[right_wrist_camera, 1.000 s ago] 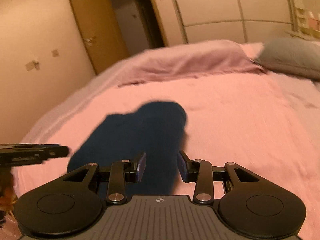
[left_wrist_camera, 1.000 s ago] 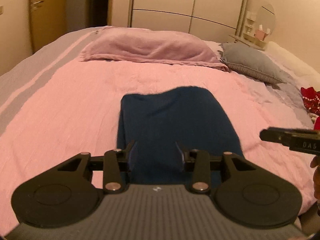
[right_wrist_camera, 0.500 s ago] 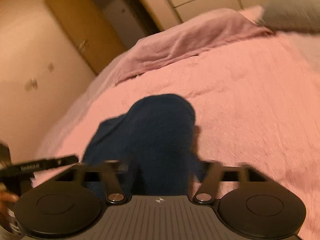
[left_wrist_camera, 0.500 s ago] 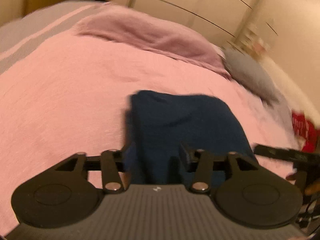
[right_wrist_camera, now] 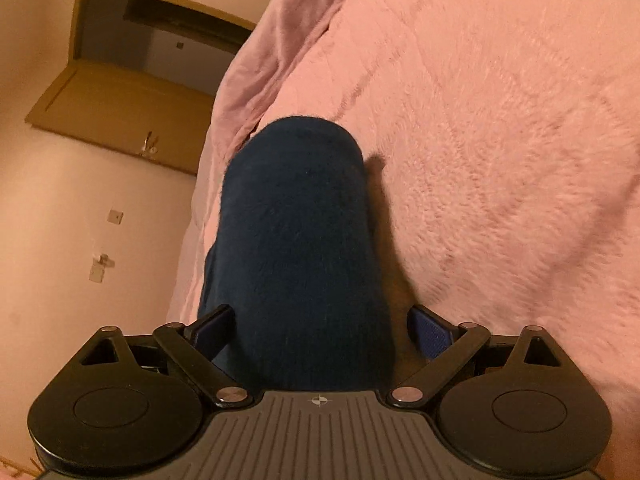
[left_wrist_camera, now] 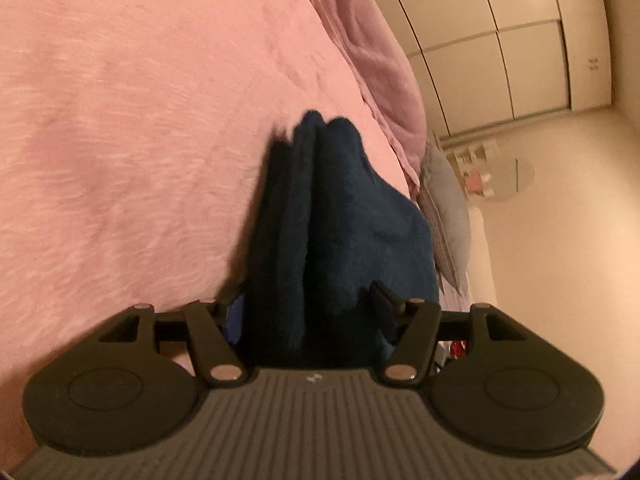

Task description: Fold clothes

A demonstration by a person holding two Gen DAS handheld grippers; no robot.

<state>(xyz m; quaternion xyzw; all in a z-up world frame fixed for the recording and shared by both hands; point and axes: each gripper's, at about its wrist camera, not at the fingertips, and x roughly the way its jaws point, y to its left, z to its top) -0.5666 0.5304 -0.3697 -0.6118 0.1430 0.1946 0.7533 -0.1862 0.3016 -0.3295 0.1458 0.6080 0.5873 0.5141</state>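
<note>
A folded navy garment (left_wrist_camera: pixel 352 208) lies on the pink bedcover (left_wrist_camera: pixel 140 120); its stacked layers show along one edge. My left gripper (left_wrist_camera: pixel 308 296) is open and rolled on its side, with its two fingers straddling the garment's near end. In the right wrist view the same garment (right_wrist_camera: pixel 296 208) looks like a thick rounded bundle. My right gripper (right_wrist_camera: pixel 320 312) is also open and rolled, its blue pads (right_wrist_camera: pixel 430 332) set wide on either side of the bundle. Whether any pad touches the cloth is unclear.
A mauve pillow (left_wrist_camera: pixel 380 40) and a grey pillow (left_wrist_camera: pixel 448 208) lie at the head of the bed. Cream wardrobe doors (left_wrist_camera: pixel 500 40) stand behind them. A wooden door (right_wrist_camera: pixel 120 112) stands open beyond the bed's far side. Pink bedcover (right_wrist_camera: pixel 500 140) spreads around the garment.
Both grippers have dropped low, rolled sideways and pushed forward so the garment's near end sits between their fingers. Both sets of fingers have spread wider. The garment's edge now looks lifted.
</note>
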